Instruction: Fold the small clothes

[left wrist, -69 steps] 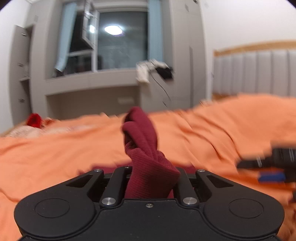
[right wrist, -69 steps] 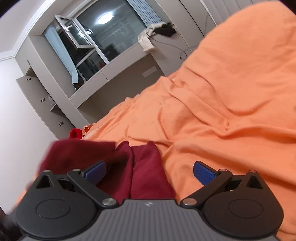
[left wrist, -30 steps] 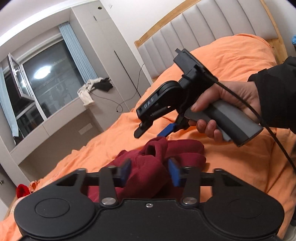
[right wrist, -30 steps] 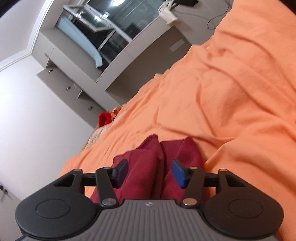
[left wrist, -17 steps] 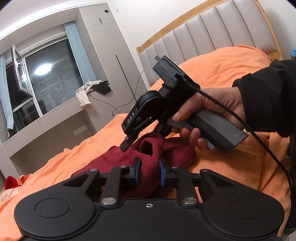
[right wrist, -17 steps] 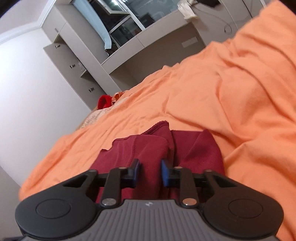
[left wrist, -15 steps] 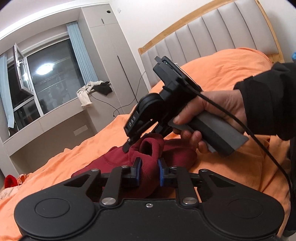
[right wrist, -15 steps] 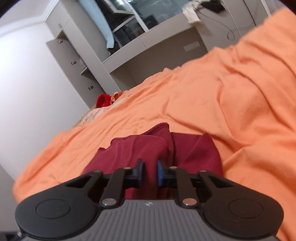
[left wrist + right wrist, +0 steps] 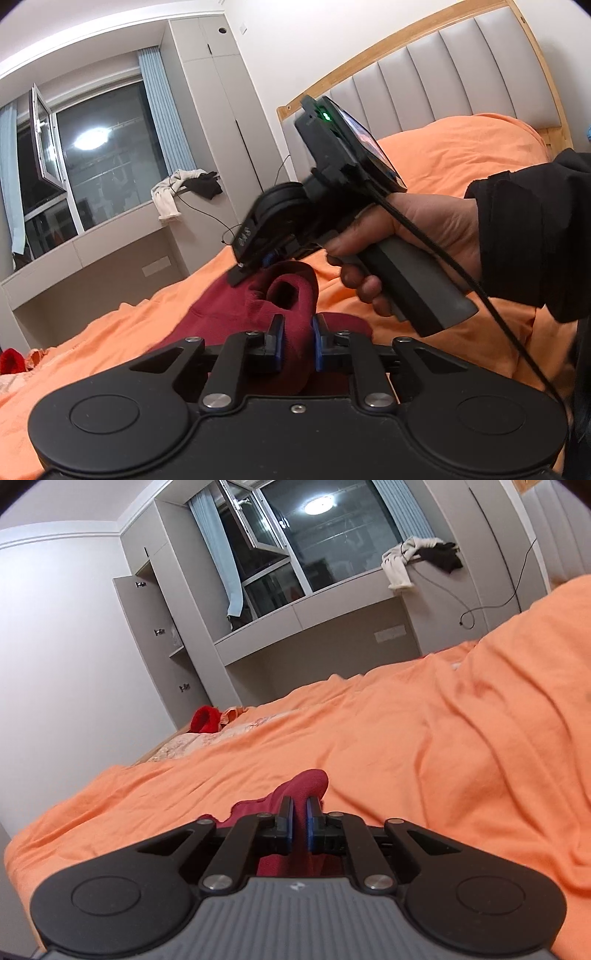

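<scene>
Dark red knit garment (image 9: 255, 310): small, bunched on the orange bedsheet (image 9: 443, 155). Left wrist view: left gripper (image 9: 295, 341) closing, a thick fold of the knit already squeezed between its 2 blue pads, likely to lift an edge for folding. Right gripper (image 9: 258, 267), held in a hand (image 9: 424, 229), bites the far edge.

Right wrist view: right gripper (image 9: 300, 825) fully clamped on thin red cloth (image 9: 306, 781). No containers visible.

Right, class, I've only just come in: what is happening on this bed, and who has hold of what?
A person is folding a small dark red garment on an orange bedspread, with a handheld gripper in each hand. The left gripper is closing on a bunched fold of it. The right gripper, held in the right hand, is shut on another part. The garment is still crumpled.
</scene>
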Demonstrator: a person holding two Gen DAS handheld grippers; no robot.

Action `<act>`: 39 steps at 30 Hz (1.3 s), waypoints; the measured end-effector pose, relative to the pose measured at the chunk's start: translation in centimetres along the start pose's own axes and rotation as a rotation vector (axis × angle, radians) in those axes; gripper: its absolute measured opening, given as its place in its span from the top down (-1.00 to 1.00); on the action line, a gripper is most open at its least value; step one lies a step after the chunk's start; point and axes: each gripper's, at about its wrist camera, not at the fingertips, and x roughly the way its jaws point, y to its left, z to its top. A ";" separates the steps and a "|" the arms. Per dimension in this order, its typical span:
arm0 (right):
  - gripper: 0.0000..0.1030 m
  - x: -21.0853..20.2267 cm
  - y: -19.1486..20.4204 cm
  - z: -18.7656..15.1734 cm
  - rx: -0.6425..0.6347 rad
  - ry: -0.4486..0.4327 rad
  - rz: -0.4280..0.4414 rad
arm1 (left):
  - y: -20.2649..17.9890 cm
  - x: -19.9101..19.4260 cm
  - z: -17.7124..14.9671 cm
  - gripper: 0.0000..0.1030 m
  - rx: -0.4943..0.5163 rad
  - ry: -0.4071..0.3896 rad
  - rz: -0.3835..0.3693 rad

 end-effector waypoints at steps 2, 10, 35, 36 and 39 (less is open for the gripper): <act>0.85 -0.1 -0.3 0.1 0.002 -0.005 -0.014 | -0.4 0.7 0.2 0.68 -0.027 0.011 -0.010; 0.84 -0.1 -2.7 0.1 0.054 0.011 -0.068 | -1.1 3.3 -0.3 0.68 -0.130 0.080 -0.057; -0.86 -2.9 -5.3 -2.0 0.099 0.138 -0.163 | 0.8 0.0 3.0 -0.88 -0.251 0.093 -0.133; -0.88 -3.0 -5.4 -2.1 0.107 0.137 -0.163 | 0.9 -0.4 3.3 -0.90 -0.238 0.082 -0.122; -0.94 -3.5 -5.3 -2.4 0.112 0.130 -0.157 | 1.8 -1.6 3.9 -0.95 -0.223 0.057 -0.063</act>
